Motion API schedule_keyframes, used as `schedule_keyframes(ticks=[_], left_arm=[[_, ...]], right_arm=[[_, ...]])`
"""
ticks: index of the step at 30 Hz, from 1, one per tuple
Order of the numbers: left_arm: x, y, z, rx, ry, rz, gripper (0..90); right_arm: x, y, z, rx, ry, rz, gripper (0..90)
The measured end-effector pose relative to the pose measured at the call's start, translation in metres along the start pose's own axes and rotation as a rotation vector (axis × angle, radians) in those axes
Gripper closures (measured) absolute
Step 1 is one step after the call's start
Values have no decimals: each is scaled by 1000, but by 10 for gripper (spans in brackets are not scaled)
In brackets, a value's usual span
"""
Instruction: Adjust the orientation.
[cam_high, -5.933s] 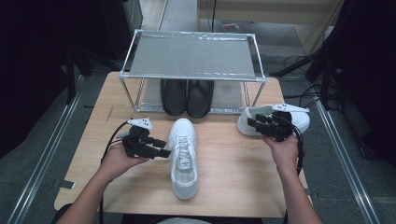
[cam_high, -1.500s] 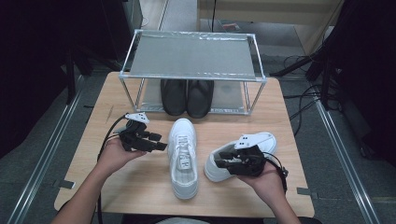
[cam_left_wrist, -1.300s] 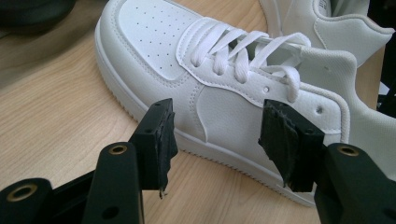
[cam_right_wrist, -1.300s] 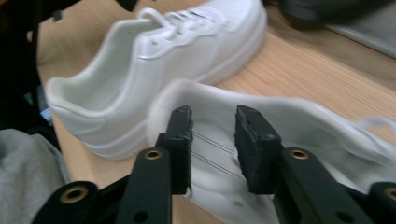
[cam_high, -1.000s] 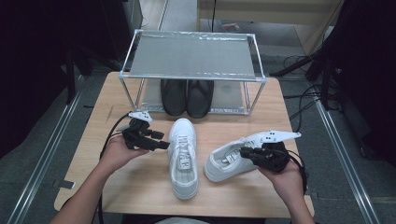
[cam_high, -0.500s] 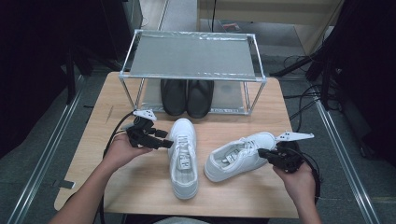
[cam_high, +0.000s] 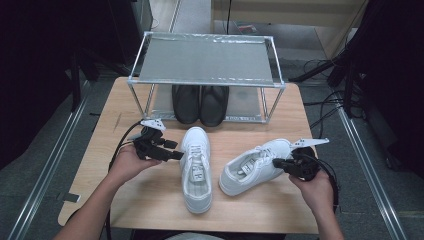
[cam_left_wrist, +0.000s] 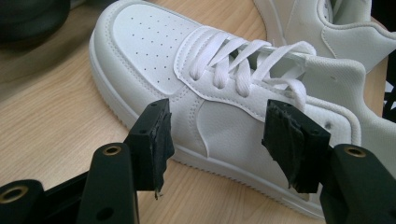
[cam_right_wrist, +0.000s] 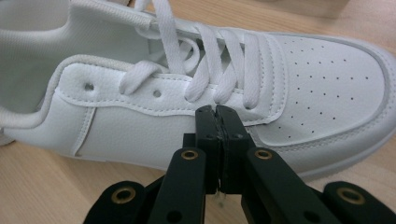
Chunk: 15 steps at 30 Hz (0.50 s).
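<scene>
Two white lace-up sneakers lie on the wooden table (cam_high: 100, 150). One sneaker (cam_high: 196, 167) points toward the rack, and the second sneaker (cam_high: 255, 165) lies at an angle to its right. My left gripper (cam_high: 177, 156) is open beside the first sneaker. In the left gripper view, that gripper (cam_left_wrist: 219, 140) has its jaws apart in front of the sneaker's side (cam_left_wrist: 154, 56). My right gripper (cam_high: 276, 162) is at the second sneaker's side. In the right gripper view, it (cam_right_wrist: 217, 116) is shut with nothing between its jaws, its tips at the sneaker's side panel (cam_right_wrist: 322, 74).
A metal rack with a grey shelf (cam_high: 205, 60) stands at the back of the table. A pair of black shoes (cam_high: 200, 102) sits under it, one of them (cam_left_wrist: 28, 18) seen at the left gripper view's corner. Cables trail from both grippers.
My right gripper carried the second sneaker to the table's middle right, set it down, let go and drew back a little. My left gripper moved closer to the first sneaker.
</scene>
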<state>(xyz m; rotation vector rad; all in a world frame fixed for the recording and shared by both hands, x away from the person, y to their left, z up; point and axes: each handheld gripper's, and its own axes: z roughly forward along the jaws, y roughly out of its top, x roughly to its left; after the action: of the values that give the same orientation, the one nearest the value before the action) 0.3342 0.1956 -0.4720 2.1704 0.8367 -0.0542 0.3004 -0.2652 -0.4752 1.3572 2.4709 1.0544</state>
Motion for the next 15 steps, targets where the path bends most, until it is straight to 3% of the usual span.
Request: schedule_keyframes(ticks=[8,15], left_arm=[[0,-8,-5,-3,15,-20,419],[-5,-15,-12,-19,25,-4,417]], right_arm=[[-4,11,10,-4,10,-5,900],[-7,22,20,-9,25,-18,900]])
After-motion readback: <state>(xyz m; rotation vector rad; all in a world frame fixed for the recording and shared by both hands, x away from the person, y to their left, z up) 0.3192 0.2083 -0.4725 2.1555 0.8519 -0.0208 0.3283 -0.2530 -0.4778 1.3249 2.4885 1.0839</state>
